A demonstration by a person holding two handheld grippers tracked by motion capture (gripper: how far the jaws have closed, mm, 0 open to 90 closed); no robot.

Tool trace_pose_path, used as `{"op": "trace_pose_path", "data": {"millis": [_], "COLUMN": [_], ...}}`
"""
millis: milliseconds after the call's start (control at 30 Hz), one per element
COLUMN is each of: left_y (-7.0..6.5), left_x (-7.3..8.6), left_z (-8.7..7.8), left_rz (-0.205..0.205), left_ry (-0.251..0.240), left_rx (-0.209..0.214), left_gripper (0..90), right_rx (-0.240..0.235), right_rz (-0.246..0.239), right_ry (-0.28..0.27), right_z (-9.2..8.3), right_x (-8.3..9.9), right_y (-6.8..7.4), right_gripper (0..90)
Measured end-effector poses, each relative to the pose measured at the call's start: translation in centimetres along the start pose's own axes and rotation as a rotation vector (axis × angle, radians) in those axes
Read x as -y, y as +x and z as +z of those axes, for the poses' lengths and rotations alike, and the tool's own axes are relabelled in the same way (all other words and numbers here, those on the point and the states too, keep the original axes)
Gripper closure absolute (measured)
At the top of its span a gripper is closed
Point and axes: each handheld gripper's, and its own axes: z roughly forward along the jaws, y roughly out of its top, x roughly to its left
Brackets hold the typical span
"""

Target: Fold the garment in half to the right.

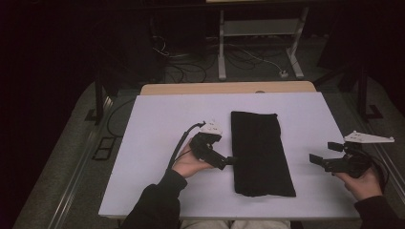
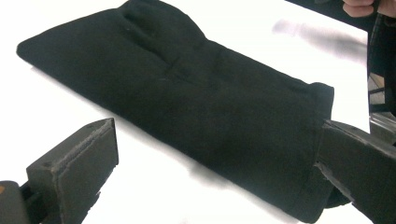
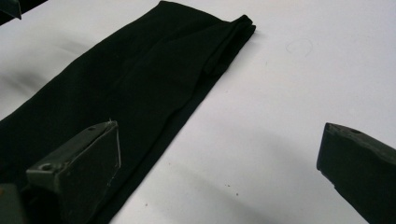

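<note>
From the high view, my left gripper (image 1: 231,161) sits at the left edge of the folded black cloth (image 1: 260,152), mid-table; my right gripper (image 1: 316,160) waits apart, released. Left gripper view: jaws spread, unclenched; I should slide one under the hem. Right gripper view: jaws apart, empty.

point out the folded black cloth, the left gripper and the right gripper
folded black cloth (image 1: 260,152), high view, middle of its top layer
left gripper (image 1: 231,161), high view, between its fingertips
right gripper (image 1: 315,159), high view, between its fingertips

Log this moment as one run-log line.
left tool: open, at black cloth left edge | right tool: open, apart from cloth
</note>
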Motion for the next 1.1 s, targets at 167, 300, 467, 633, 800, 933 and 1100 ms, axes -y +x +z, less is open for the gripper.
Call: {"op": "trace_pose_path", "data": {"millis": [167, 300, 467, 633, 800, 933, 1100], "left_y": [0.5, 0.9, 1.4, 1.7, 2.2, 2.6, 3.3], "left_x": [0.6, 1.2, 2.0, 3.0, 3.8, 4.3, 4.9], "left_z": [-0.7, -1.5, -2.6, -3.6, -4.8, -5.7, -6.4], "left_rz": [-0.010, -0.026, -0.040, -0.054, -0.074, -0.088, -0.109], "left_ry": [-0.005, -0.014, -0.020, -0.027, -0.039, -0.052, -0.060], "left_rx": [-0.013, -0.027, -0.051, -0.071, -0.093, -0.107, -0.127], "left_gripper": [0.0, 0.0, 0.0, 0.0, 0.0, 0.0, 0.0], "right_rx": [0.007, 0.010, 0.011, 0.010, 0.010, 0.012, 0.009], "right_rz": [-0.005, -0.005, -0.009, -0.007, -0.003, -0.003, -0.004], "right_ry": [0.003, 0.000, 0.002, 0.007, 0.012, 0.015, 0.018], "right_z": [-0.1, -0.1, 0.0, 0.1, 0.2, 0.2, 0.3], "right_x": [0.2, 0.3, 0.4, 0.5, 0.5, 0.6, 0.6], "right_y": [0.0, 0.0, 0.0, 0.0, 0.0, -0.1, 0.0], "right_gripper": [0.0, 0.0, 0.0, 0.0, 0.0, 0.0, 0.0]}}
